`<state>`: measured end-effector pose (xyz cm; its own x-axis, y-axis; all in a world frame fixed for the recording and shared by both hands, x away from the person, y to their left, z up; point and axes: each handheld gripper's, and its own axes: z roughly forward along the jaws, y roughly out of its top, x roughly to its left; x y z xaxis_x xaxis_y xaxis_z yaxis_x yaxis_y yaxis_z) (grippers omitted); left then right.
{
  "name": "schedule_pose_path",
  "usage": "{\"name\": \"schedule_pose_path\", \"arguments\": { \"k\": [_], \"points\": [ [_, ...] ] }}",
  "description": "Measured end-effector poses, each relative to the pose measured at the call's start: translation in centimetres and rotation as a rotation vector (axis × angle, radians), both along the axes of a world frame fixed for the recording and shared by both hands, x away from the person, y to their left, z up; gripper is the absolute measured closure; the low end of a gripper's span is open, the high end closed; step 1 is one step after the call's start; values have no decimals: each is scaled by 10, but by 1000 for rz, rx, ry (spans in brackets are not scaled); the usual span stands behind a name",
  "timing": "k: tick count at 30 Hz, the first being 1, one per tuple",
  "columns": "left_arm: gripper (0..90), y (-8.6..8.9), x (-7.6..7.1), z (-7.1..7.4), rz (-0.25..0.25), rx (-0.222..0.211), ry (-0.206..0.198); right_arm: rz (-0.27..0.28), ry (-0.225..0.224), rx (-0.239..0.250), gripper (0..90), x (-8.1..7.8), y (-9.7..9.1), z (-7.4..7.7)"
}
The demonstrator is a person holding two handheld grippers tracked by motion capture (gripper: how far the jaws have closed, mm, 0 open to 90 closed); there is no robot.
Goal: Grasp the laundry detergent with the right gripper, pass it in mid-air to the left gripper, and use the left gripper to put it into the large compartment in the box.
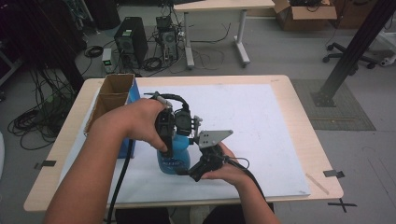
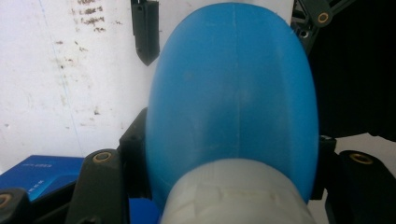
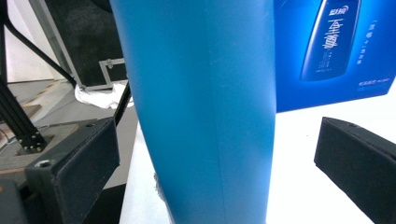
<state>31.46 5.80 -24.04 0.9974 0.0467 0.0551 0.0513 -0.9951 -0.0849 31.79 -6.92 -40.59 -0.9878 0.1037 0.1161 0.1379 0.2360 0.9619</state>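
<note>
Bottle (image 1: 173, 156) stands upright on white sheet (image 1: 261, 121) at table's near edge, w/ our left gripper (image 1: 166, 128) clamped on its neck from above, right gripper (image 1: 194, 173) spread wide astride its lower body, pads clear.

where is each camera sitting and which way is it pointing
high view: above the person's side of the table, looking forward and down; both forearms, the left tool and right tool show.
left tool view: rides the left tool, looking down along its black jaws, which are shut on the blue bottle near its white neck.
right tool view: rides the right tool, looking level across the table; its open jaws flank the bottle's side without touching.
shared: all three show the blue bottle; the blue box appears in every view.
</note>
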Motion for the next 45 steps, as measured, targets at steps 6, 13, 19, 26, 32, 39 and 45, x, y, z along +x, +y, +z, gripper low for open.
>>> {"name": "schedule_pose_path", "arguments": {
  "k": [6,13,19,26,32,39,45],
  "points": [
    [387,0,0,1,15,0,8,-6,-1,13,0,-2,-9,4],
    [387,3,2,5,44,-8,2,-18,-18,-4,0,-7,-27,12],
    [386,6,4,13,101,-11,-17,-42,-40,-19,0,-10,-47,21],
    [386,7,5,17,221,1,-23,-79,-61,-45,0,-13,-69,32],
    [386,7,9,28,427,-29,-82,-104,-74,-70,0,-13,-85,39],
    [386,16,16,48,657,-147,-86,-122,-92,-97,0,-14,-98,47],
    [386,22,21,64,754,-127,-93,-132,-113,-122,0,-14,-105,56]
  ]
}}
